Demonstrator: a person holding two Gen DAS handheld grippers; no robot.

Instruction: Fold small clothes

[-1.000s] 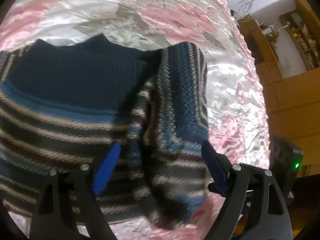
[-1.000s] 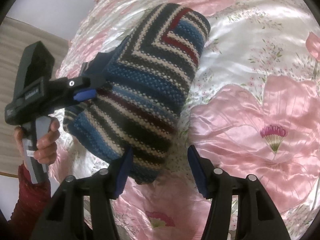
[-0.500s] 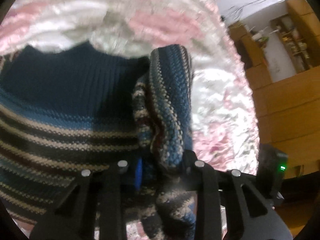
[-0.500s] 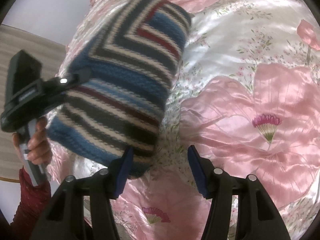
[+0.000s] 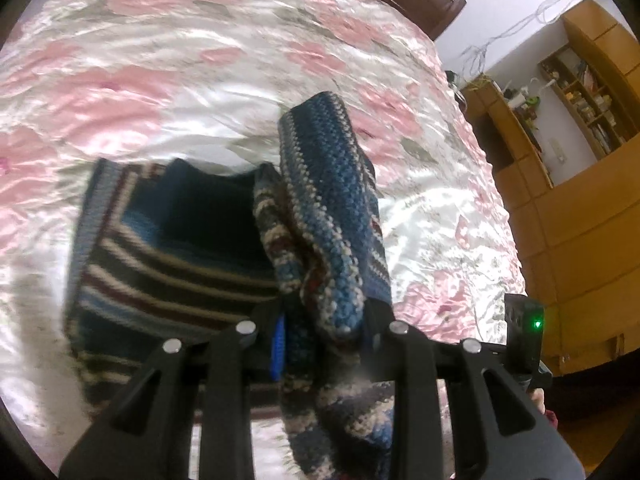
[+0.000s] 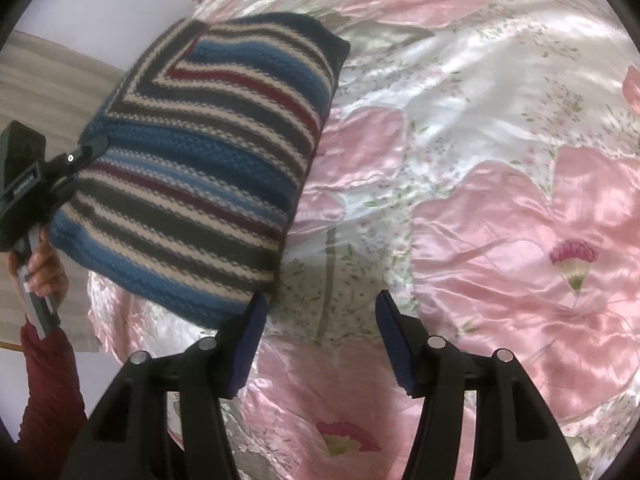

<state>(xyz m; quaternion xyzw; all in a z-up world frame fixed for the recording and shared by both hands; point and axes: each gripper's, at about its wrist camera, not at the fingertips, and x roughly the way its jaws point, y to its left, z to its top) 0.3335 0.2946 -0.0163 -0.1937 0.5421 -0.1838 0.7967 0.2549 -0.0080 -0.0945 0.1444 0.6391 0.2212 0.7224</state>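
The left gripper [image 5: 324,336] has its jaws clenched on a bunched edge of the striped knit sweater [image 6: 208,168], lifting that edge off the floral satin bedspread [image 6: 500,200] — the rest of the garment trails toward ten o'clock in the left wrist view, its stripes running across. The right gripper [image 6: 318,340] hangs released and empty, jaws apart over bare bedspread. From there the sweater sits at about ten o'clock, its near corner just beside the left jaw, its long axis slanting up toward twelve. So the left hand [image 6: 42,268] has the cloth; the right is close enough, I'd judge, to take the free corner next.
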